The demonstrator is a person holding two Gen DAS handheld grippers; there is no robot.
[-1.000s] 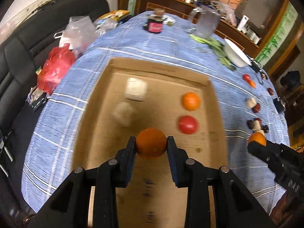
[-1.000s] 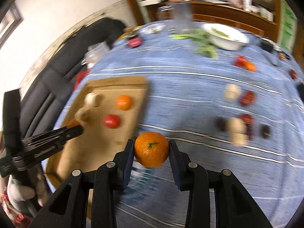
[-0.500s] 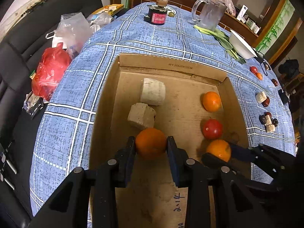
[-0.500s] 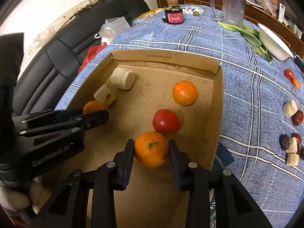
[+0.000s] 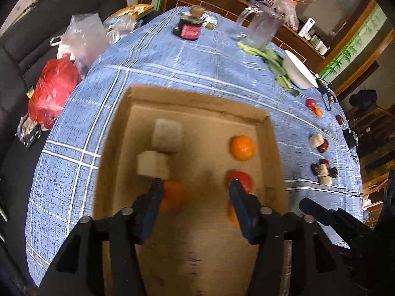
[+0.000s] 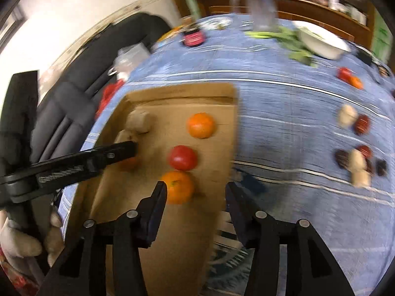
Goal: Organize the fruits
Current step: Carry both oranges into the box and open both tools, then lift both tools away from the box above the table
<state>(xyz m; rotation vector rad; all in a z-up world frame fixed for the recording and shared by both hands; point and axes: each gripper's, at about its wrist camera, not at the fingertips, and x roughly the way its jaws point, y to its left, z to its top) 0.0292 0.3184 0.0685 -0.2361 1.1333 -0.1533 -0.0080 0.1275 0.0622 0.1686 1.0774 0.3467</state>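
Note:
A cardboard box (image 5: 205,103) lies on the blue checked tablecloth. In it are two pale chunks (image 5: 166,135), a far orange (image 5: 242,147), a red tomato (image 5: 243,180), and two more oranges. My left gripper (image 5: 195,185) is open above the box; one orange (image 5: 174,196) lies on the box floor by its left finger. My right gripper (image 6: 196,188) is open; another orange (image 6: 178,187) lies in the box by its left finger, below the tomato (image 6: 183,157). The left gripper shows in the right wrist view (image 6: 74,164).
Loose tomatoes, dark dates and pale chunks (image 5: 323,170) lie on the cloth right of the box. A white bowl (image 5: 300,72), greens, a glass jug (image 5: 261,28) and a jar (image 5: 190,28) stand at the far end. Bags (image 5: 53,88) lie on a black sofa to the left.
Both grippers opened and let go of their oranges, which now lie on the box floor. Both grippers have drawn back and up a little.

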